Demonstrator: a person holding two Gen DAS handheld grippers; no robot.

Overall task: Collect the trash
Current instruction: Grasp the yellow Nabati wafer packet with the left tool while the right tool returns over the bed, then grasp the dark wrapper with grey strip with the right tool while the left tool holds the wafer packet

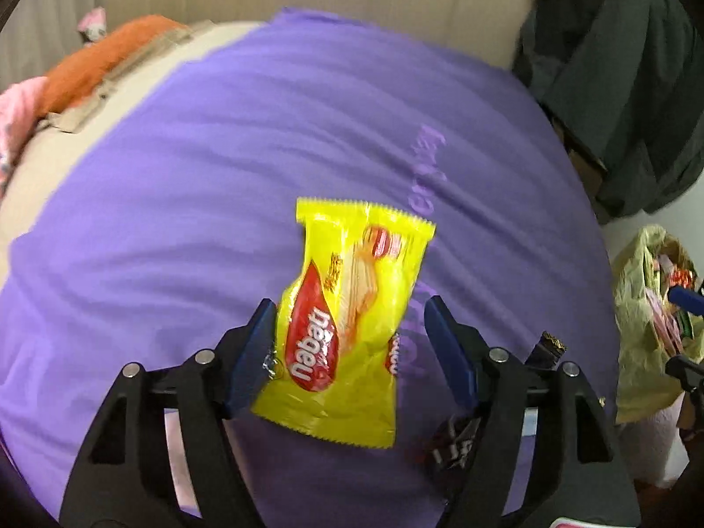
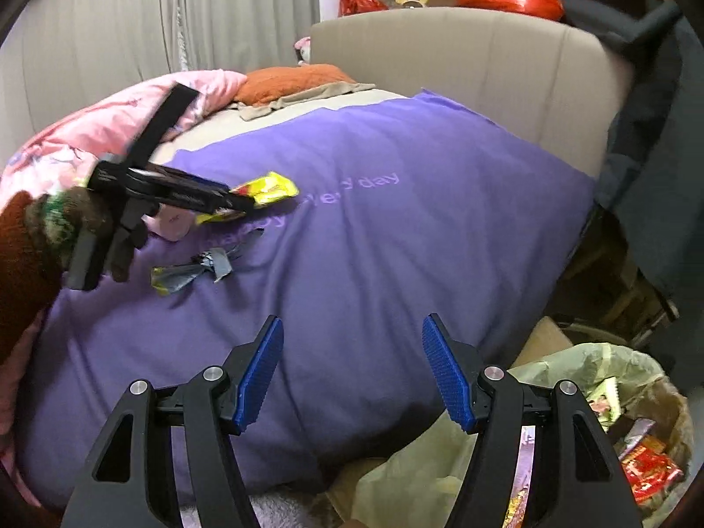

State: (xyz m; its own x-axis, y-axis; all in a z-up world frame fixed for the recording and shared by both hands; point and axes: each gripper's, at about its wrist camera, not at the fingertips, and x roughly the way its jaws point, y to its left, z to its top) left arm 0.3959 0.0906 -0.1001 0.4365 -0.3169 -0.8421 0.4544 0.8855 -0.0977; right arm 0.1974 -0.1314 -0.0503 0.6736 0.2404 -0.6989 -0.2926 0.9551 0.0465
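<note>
A yellow Nabati wafer wrapper (image 1: pixel 352 308) hangs between the fingers of my left gripper (image 1: pixel 347 330), above the purple blanket (image 1: pixel 220 176). Its left edge touches the left blue pad (image 1: pixel 251 352); the right pad stands apart from it, so the jaws are open. In the right wrist view the left gripper (image 2: pixel 237 202) is at the left with the yellow wrapper (image 2: pixel 268 189) at its tips. A dark crumpled wrapper (image 2: pixel 193 273) lies on the blanket (image 2: pixel 396 242) below it. My right gripper (image 2: pixel 352 369) is open and empty above the blanket's near edge.
A trash bin with a pale green bag (image 2: pixel 572 378) holding several wrappers sits at the lower right, also in the left wrist view (image 1: pixel 647 308). Another dark wrapper (image 1: pixel 457 435) lies under the left gripper. Pink bedding (image 2: pixel 66 145), an orange pillow (image 2: pixel 290 79) and the beige headboard (image 2: pixel 462 57) lie beyond.
</note>
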